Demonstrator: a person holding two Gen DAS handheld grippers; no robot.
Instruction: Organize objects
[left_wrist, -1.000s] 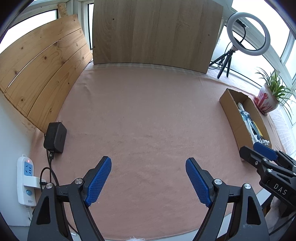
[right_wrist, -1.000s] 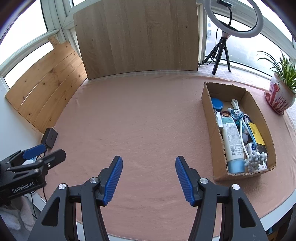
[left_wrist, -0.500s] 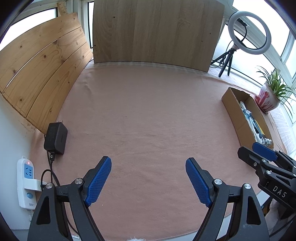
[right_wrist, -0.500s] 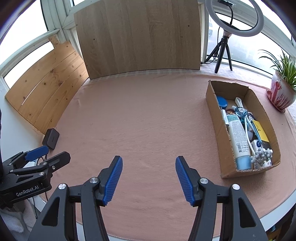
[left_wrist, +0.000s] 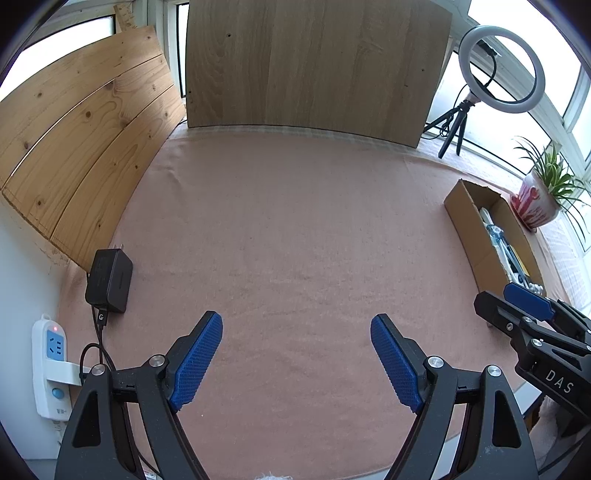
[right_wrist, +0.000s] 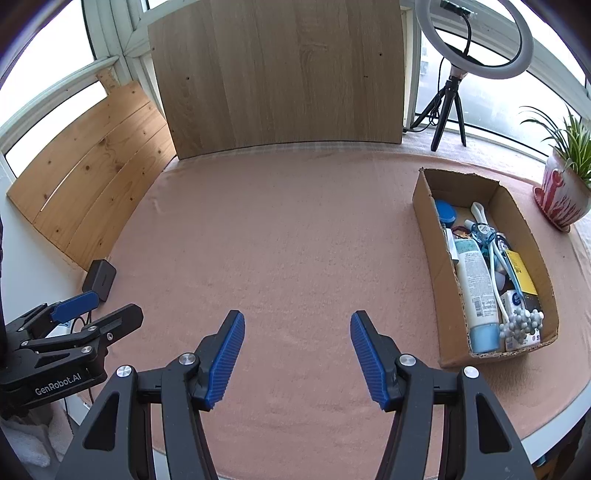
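Note:
A cardboard box (right_wrist: 432, 236) sits at the right of the pink-covered table and holds several toiletries: a white and blue tube (right_wrist: 476, 284), a blue round tin (right_wrist: 445, 214), toothbrushes and a yellow pack (right_wrist: 521, 273). The box also shows in the left wrist view (left_wrist: 467, 225). My left gripper (left_wrist: 295, 354) is open and empty over the table's front. My right gripper (right_wrist: 297, 354) is open and empty, left of the box. Each gripper shows at the edge of the other's view.
A black power adapter (left_wrist: 109, 280) lies at the table's left edge, cabled to a white power strip (left_wrist: 50, 369). Wooden boards (left_wrist: 310, 66) stand along the back and left. A ring light on a tripod (right_wrist: 476, 37) and a potted plant (right_wrist: 565, 195) stand at the back right.
Both grippers have drifted slightly back and left from the box. Their jaws stayed open and empty.

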